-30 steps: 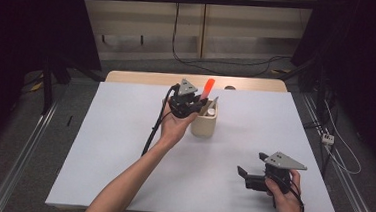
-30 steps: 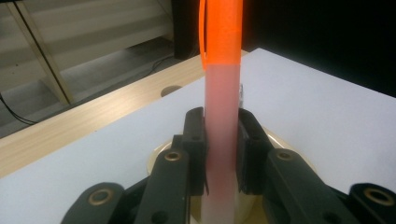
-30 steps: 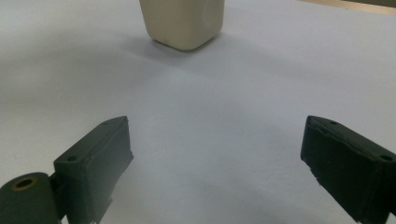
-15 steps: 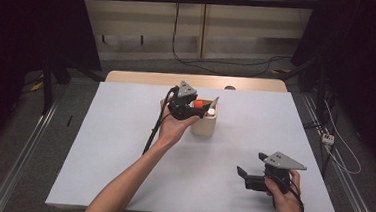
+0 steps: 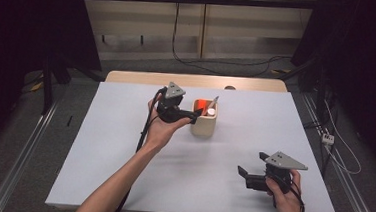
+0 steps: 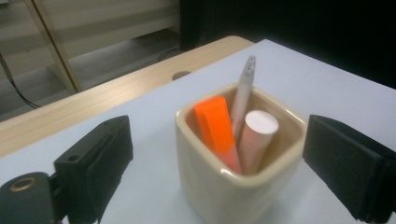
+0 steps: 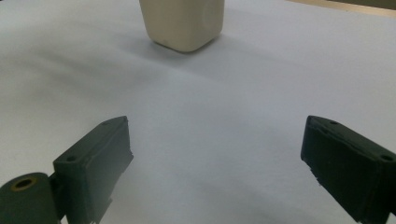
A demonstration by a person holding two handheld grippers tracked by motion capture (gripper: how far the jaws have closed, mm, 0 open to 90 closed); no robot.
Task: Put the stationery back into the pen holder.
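A cream square cup (image 5: 204, 122) stands at the table's middle, toward the back. In it lean an orange marker (image 6: 215, 126), a grey pen (image 6: 245, 88) and a pinkish stick with a white end (image 6: 257, 135). My left gripper (image 5: 191, 117) is just left of the cup and points at it. Its jaws have just been opening and now stand wide, with the pads (image 6: 100, 158) touching nothing. My right gripper (image 5: 245, 176) rests near the front right of the table, open and with nothing between its jaws; it faces the cup (image 7: 182, 21) from afar.
The white table top (image 5: 123, 146) reaches to a wooden strip (image 5: 143, 78) at the back edge. Cables trail from both grippers. The floor around the table is dark, with rails at both sides.
The left gripper held the orange marker above the cup, lowered it in, then let go. It has since drawn back to the left with its jaws apart. The right gripper has not moved.
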